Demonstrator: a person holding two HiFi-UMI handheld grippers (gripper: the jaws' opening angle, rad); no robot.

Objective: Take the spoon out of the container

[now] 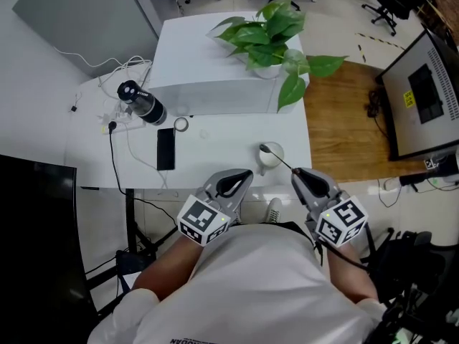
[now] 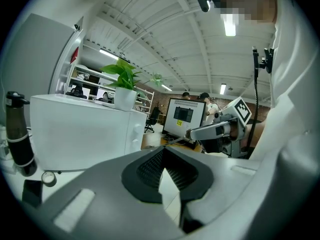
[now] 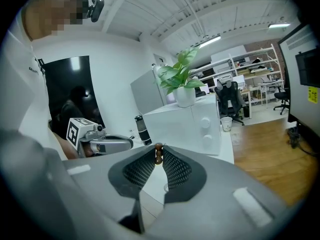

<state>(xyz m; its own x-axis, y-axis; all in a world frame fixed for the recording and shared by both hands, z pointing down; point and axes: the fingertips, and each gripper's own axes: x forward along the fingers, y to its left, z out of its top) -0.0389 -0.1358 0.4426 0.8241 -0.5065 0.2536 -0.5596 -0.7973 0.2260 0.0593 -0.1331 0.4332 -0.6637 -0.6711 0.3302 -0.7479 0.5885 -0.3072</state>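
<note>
A small white container (image 1: 272, 159) stands near the table's front edge. A thin metal spoon (image 1: 280, 160) slants from it toward me, and its bowl end sits at the container's far rim. I cannot tell whether that end rests inside. My right gripper (image 1: 297, 174) is shut on the spoon's handle. In the right gripper view the brown handle tip (image 3: 158, 154) pokes up between the pinched pads. My left gripper (image 1: 244, 176) hovers just left of the container with its tips together and nothing between them; in its own view its jaws (image 2: 162, 151) meet.
On the table lie a black phone (image 1: 166, 149), a tape roll (image 1: 181, 125), a black bottle (image 1: 142, 103) and cables (image 1: 115, 124). Behind stands a white box (image 1: 208, 63) with a potted plant (image 1: 269, 31). A screen (image 1: 423, 99) stands to the right over wooden floor.
</note>
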